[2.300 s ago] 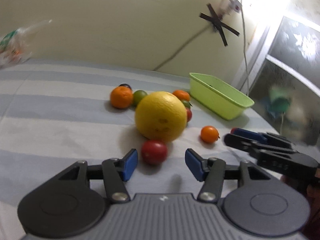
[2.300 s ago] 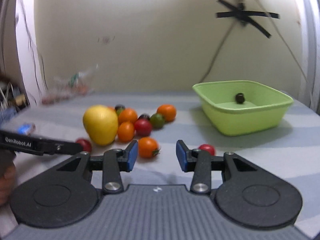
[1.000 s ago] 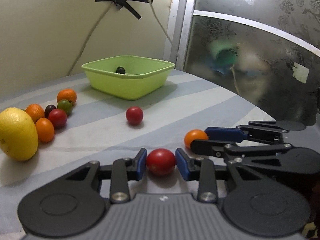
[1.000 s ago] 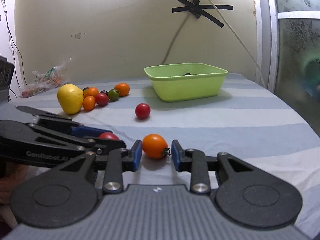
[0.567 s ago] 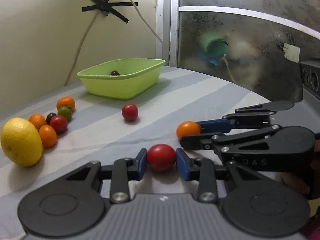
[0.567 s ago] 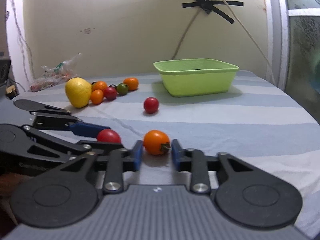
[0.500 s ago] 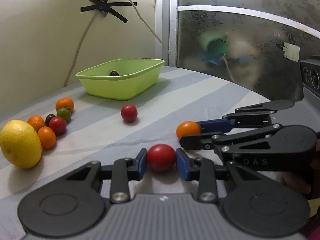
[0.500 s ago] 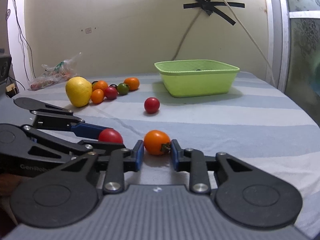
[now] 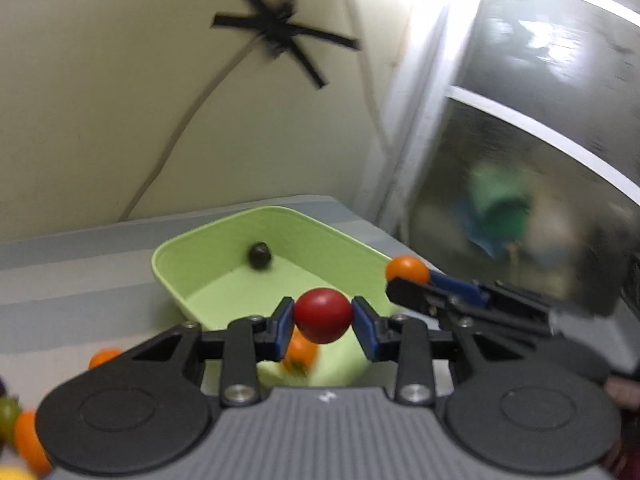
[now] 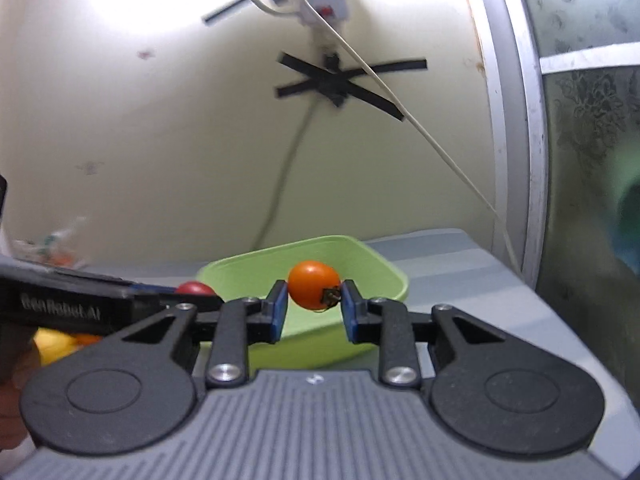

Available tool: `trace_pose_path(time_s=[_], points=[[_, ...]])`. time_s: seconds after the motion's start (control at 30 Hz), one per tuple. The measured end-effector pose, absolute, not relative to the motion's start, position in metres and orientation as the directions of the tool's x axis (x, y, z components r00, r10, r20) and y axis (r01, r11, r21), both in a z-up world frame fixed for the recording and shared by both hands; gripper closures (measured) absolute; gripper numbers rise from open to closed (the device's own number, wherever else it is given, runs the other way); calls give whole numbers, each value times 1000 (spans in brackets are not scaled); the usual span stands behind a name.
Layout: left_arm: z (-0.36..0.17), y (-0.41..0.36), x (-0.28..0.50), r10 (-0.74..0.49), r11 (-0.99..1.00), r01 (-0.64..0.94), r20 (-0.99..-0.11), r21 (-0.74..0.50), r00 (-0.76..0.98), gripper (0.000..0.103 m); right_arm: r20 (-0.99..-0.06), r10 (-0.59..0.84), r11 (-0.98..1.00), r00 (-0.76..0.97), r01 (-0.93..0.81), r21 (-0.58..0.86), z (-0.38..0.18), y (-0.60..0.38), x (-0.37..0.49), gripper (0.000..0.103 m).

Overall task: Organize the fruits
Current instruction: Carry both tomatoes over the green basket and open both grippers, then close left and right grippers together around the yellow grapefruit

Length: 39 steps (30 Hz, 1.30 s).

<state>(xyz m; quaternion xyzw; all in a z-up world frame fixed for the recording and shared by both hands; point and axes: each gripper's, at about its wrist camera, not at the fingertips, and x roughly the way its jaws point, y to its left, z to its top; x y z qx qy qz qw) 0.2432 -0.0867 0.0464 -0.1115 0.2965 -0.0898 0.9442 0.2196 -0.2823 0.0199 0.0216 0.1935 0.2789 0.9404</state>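
Observation:
My left gripper [image 9: 323, 322] is shut on a red tomato [image 9: 322, 315] and holds it in the air over the near edge of the green basin [image 9: 208, 236]. My right gripper [image 10: 313, 304] is shut on an orange tomato [image 10: 312, 288], lifted in front of the same basin [image 10: 384, 272]. A small dark fruit [image 9: 260, 255] lies at the back of the basin. A blurred orange fruit [image 9: 300, 356] shows under my left fingers. In the left wrist view the right gripper [image 9: 408, 276] is at the right, holding its orange tomato [image 9: 407, 268].
Loose orange, green and yellow fruits [image 9: 24, 436] lie on the striped cloth at the lower left, one orange one [image 9: 102, 358] near the basin. A yellow fruit [image 10: 54, 344] shows behind the left gripper. A wall with taped cable stands behind; a frosted glass door [image 9: 540, 184] stands right.
Both grippers have lifted their tomatoes off the cloth and carried them up to the green basin. The basin now fills the middle of both views.

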Motion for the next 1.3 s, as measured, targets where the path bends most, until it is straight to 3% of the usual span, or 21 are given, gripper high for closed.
trace_pose_path(time_s=[0.13,0.27,0.3,0.4,0.47,0.8,0.93,1.0,1.1,1.17,1.23,1.3], points=[[32,-82,270,-198,963,44,-588,-265,784,72,-384,508,856,771,-502,125,7,-275,232,71],[19,-85,275,-170,970,26,-600,-241,782,70,-347,507,854,789,-514,77,5,-274,225,66],[18,-88,274,-157,975,26,-595,-222,788,66,-346,511,852,787,-518,79,4,-274,225,57],[19,-93,272,-89,987,-9,-582,-163,809,55,-326,509,853,796,-516,72,4,-276,224,56],[22,-94,265,-64,986,-34,-564,-162,823,53,-304,526,847,794,-524,95,5,-281,222,56],[51,-61,114,-64,988,-1,-409,-157,910,47,-211,509,856,835,-466,223,14,-309,216,55],[49,-12,49,52,978,-130,-410,-165,911,44,-209,608,785,766,-539,306,25,-296,188,54],[40,18,25,115,950,-229,-446,-212,888,45,-213,719,688,661,-636,349,31,-273,164,54],[21,58,1,135,878,-334,-491,-342,860,49,-266,819,572,509,-761,305,35,-218,130,56],[13,73,-13,130,834,-367,-500,-412,856,51,-307,837,536,453,-793,289,32,-181,120,58],[9,81,-27,120,811,-373,-496,-451,860,51,-352,836,525,422,-801,287,27,-149,121,66],[7,86,-38,111,801,-369,-490,-471,865,51,-403,823,532,400,-791,301,21,-124,127,66]])
